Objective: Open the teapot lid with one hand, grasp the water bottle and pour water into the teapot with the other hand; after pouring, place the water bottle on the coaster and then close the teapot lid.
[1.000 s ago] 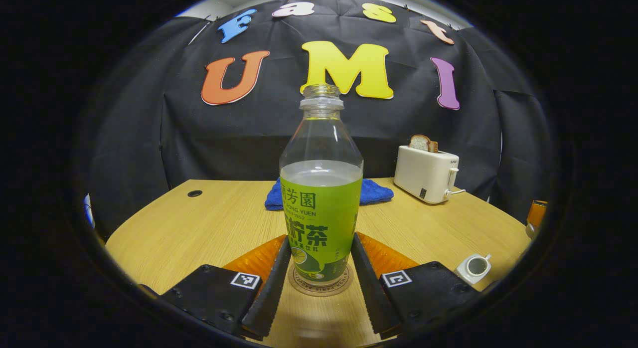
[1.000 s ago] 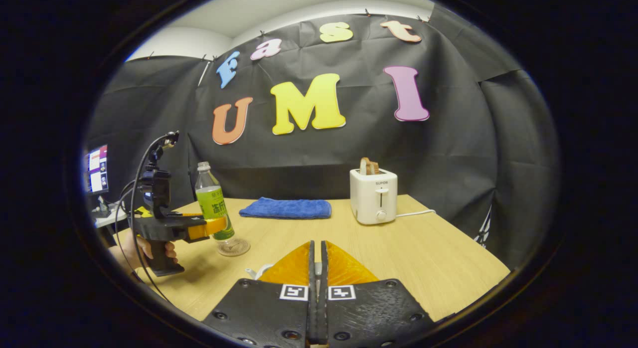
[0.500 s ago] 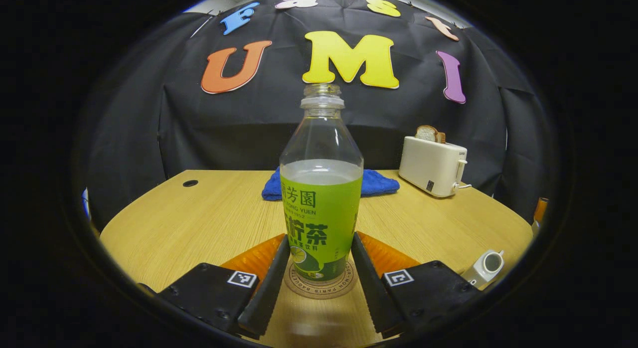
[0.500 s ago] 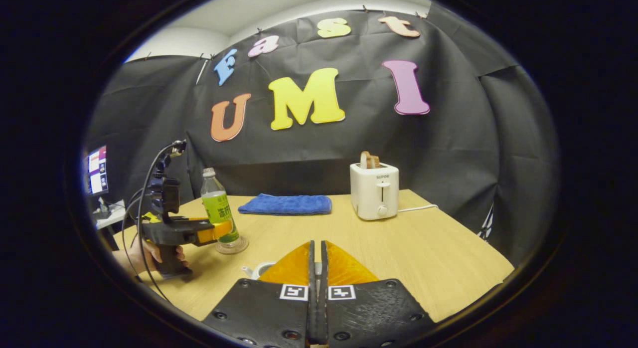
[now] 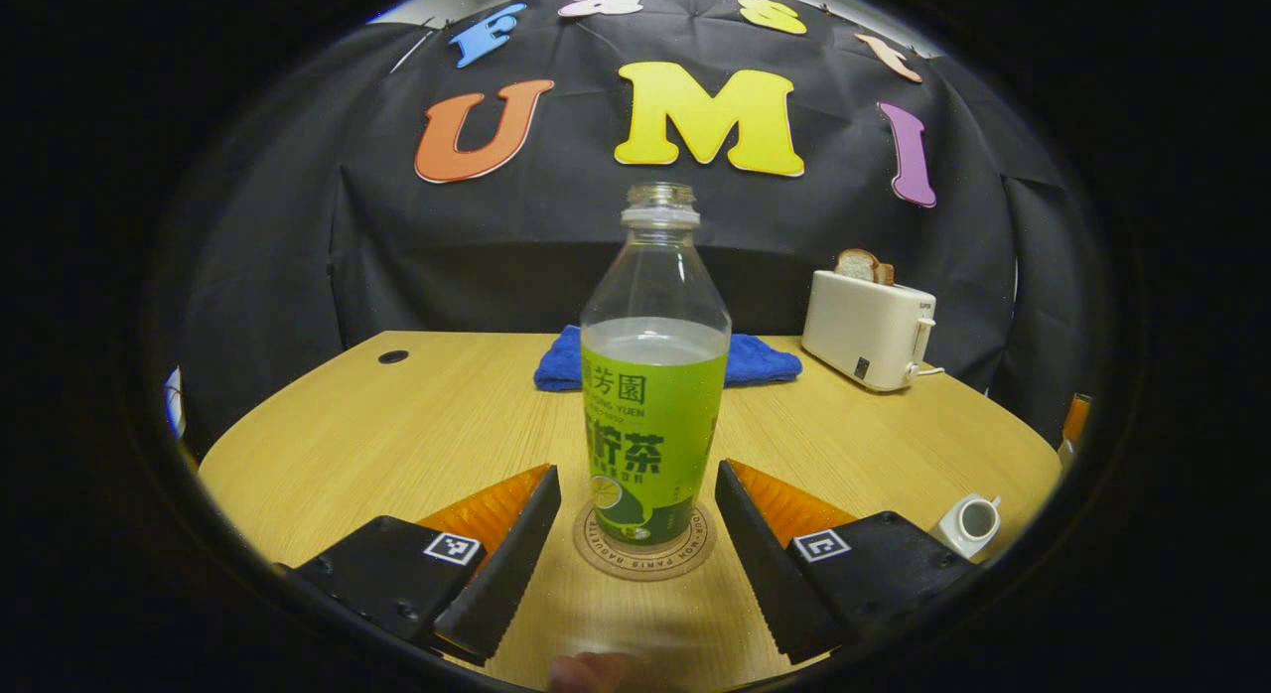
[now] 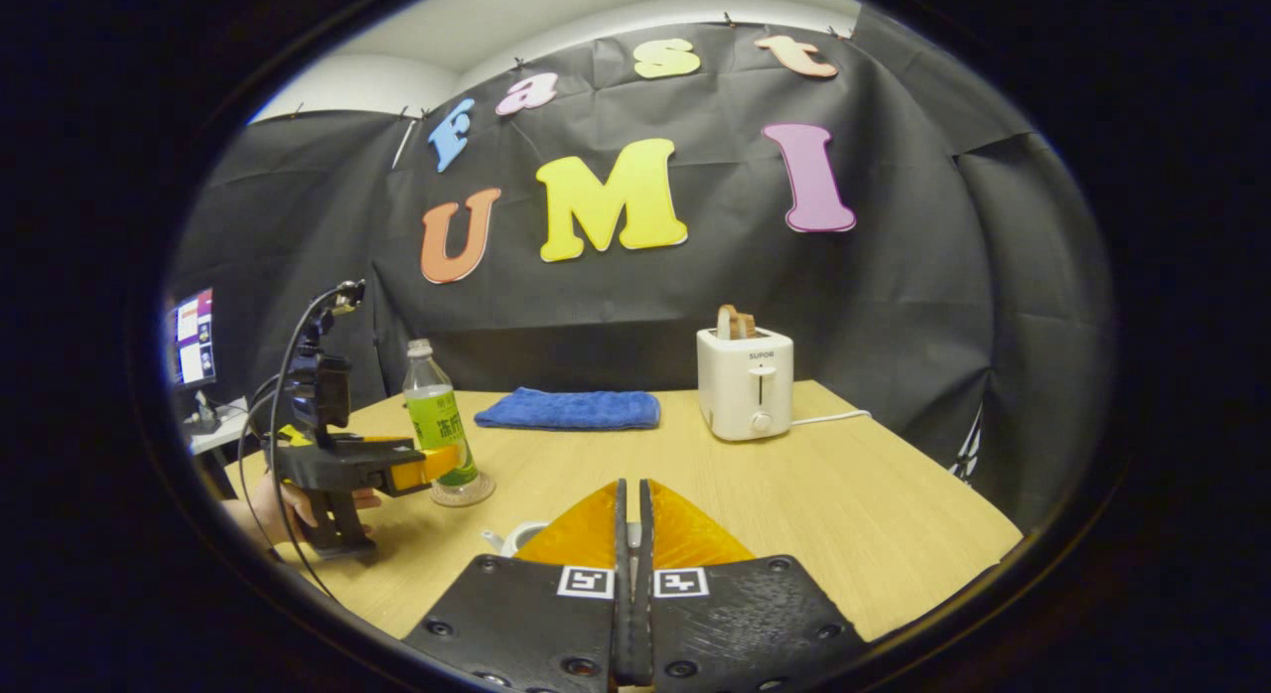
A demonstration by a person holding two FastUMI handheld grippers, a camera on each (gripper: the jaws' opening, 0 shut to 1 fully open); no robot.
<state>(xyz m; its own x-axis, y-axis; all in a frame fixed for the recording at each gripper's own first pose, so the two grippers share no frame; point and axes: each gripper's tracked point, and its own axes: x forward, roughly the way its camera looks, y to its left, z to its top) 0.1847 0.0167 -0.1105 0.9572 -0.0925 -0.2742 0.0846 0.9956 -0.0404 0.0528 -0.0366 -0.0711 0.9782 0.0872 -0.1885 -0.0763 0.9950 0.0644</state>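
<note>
Water bottle [image 5: 654,395], uncapped and upright, stands on the round coaster [image 5: 644,549] on the wooden surface [image 5: 397,435]. The left hand-held gripper [image 5: 635,534] flanks it with both fingers spread clear of its sides, holding nothing. The left gripper view also shows the open white teapot [image 5: 968,522] at the right edge. In the right gripper view the right hand-held gripper [image 6: 632,534] is pressed closed, whether on the lid I cannot tell, with the teapot's rim [image 6: 516,539] just beside it, and a toaster [image 6: 745,383] and blue towel [image 6: 569,410] behind.

Capless green-labelled water bottle [image 5: 654,395] upright on round coaster [image 5: 596,554], white teapot [image 5: 968,523] open, well right
</note>
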